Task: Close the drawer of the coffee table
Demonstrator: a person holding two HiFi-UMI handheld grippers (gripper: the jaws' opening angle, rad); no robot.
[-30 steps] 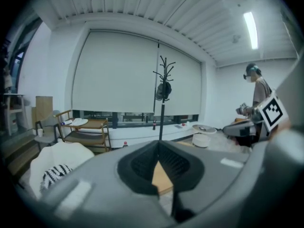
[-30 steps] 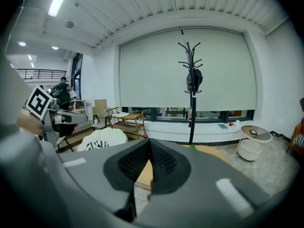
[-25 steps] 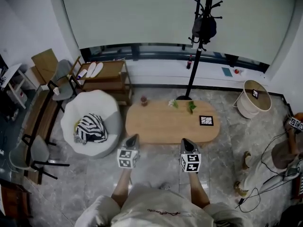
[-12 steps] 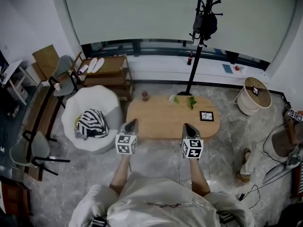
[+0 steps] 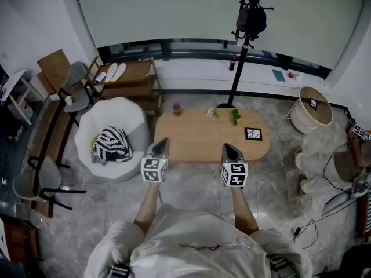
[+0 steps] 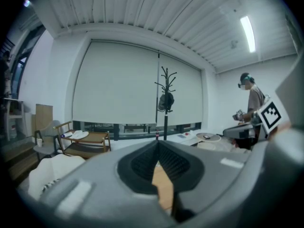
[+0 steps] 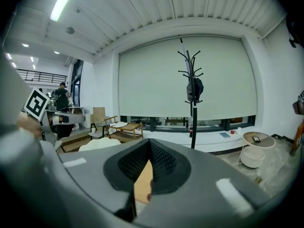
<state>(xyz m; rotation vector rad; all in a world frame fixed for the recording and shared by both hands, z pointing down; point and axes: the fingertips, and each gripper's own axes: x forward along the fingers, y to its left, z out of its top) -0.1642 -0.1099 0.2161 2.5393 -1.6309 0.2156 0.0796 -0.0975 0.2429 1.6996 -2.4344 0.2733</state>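
a grey veined stone-tile floor (image 5: pixel 110 213) runs up to white walls and a wide pale roller blind (image 5: pixel 185 10) over a low window strip, far ahead of both tools

the oval light-wood coffee table (image 5: pixel 200 139) stands on that floor just ahead of the tips of the left gripper (image 5: pixel 162 142) and the right gripper (image 5: pixel 227 147); its long axis lies crosswise to the way both tools point, one rounded end out past the left tool and the other past the right tool

each gripper is clenched with nothing in it, its jaws meeting at the tip, and each gripper view shows only a sliver of the tabletop below them

beyond the table's far edge rises a black coat stand (image 5: pixel 239 62) with a dark bag, its top cut off by the frame; off to the left of the left tool sits a white rounded chair (image 5: pixel 124 123) with a black-and-white striped cushion (image 5: pixel 111 143)

the table's drawer cannot be made out in any view, since the tools and the tabletop cover the near side
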